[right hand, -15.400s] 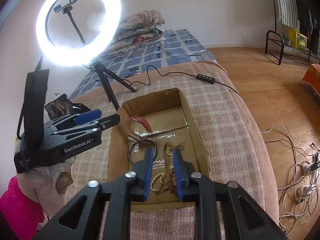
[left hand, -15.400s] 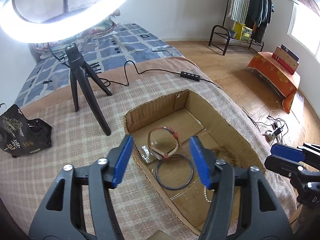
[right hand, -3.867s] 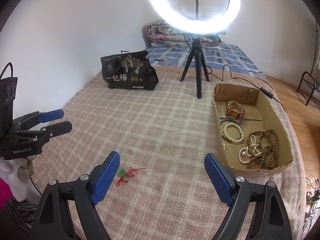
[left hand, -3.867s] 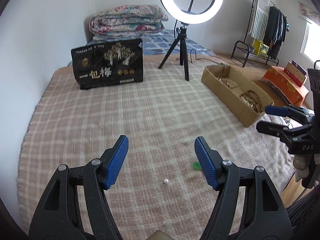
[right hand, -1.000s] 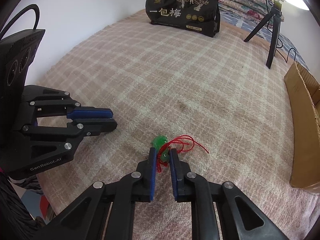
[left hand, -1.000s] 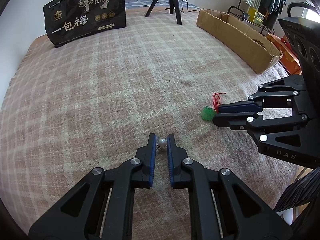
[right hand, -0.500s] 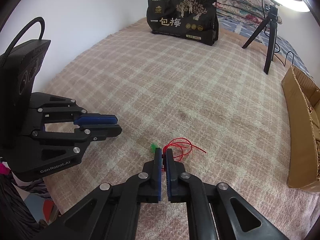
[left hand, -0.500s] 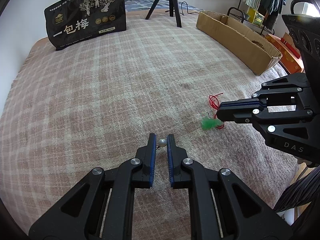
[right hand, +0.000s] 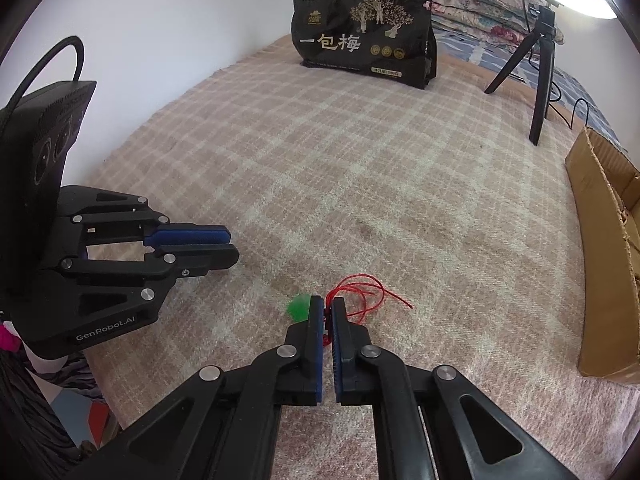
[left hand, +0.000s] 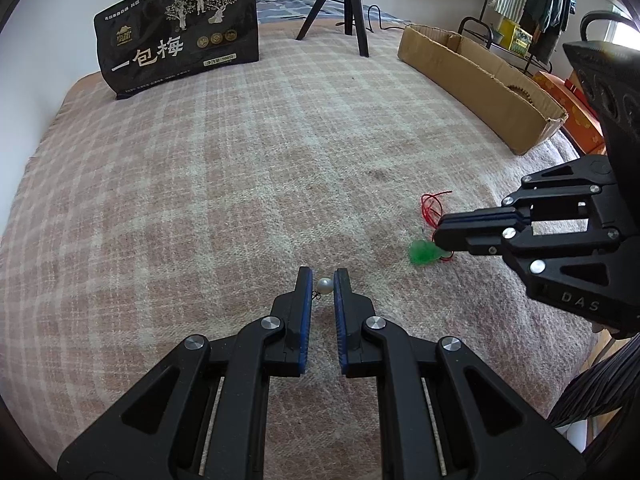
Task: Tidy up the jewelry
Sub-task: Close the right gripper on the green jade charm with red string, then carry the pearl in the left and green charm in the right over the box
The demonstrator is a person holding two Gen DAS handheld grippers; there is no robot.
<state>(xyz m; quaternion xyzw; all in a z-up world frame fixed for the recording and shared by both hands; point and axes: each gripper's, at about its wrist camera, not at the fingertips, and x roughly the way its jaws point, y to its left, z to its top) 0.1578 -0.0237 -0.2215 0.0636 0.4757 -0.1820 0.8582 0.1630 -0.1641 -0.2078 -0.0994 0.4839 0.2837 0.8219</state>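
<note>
My left gripper (left hand: 323, 277) is shut on a small white pearl earring (left hand: 324, 285) and holds it just above the checked blanket (left hand: 240, 160). My right gripper (right hand: 327, 306) is shut on the red cord (right hand: 362, 294) of a green pendant (right hand: 298, 306), which hangs to the left of the fingertips. In the left wrist view the right gripper (left hand: 440, 236) sits at the right with the green pendant (left hand: 424, 252) dangling below its tip. In the right wrist view the left gripper (right hand: 228, 246) is at the left. The cardboard jewelry box (left hand: 480, 76) lies at the far right.
A black snack bag (left hand: 180, 48) stands at the back of the bed. A black tripod (left hand: 348, 4) of the ring light stands behind the box. The box wall also shows in the right wrist view (right hand: 600, 240). The bed edge runs close at the right.
Both grippers have lifted a little from the blanket with their pieces. The green pendant now swings free below the right gripper, which has closed tighter on the cord.
</note>
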